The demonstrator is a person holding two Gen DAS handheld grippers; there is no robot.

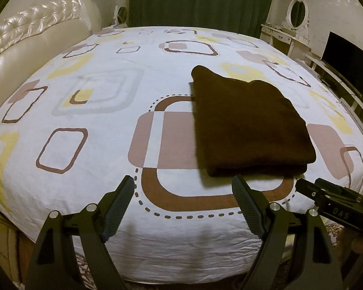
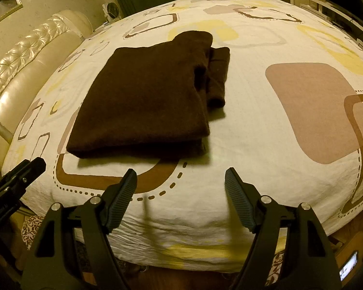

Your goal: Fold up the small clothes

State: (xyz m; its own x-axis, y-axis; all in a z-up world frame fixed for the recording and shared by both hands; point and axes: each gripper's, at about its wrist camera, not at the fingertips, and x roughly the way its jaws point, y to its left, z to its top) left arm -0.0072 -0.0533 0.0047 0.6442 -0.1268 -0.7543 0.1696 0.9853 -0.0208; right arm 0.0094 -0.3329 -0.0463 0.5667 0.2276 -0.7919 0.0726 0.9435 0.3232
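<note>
A dark brown garment (image 1: 249,125) lies folded into a thick rectangle on the patterned bedsheet (image 1: 96,125). In the right wrist view the garment (image 2: 145,96) shows a folded sleeve part sticking out at its right side. My left gripper (image 1: 184,188) is open and empty, above the bed's near edge, just in front and left of the garment. My right gripper (image 2: 180,181) is open and empty, in front of the garment's near right corner. The right gripper's body also shows in the left wrist view (image 1: 334,198), and the left gripper's body in the right wrist view (image 2: 14,181).
A cream tufted headboard (image 1: 24,48) borders the bed on the left. A green curtain (image 1: 200,0) hangs behind. A white dressing table with an oval mirror (image 1: 295,17) and a dark screen (image 1: 348,58) stand at the right.
</note>
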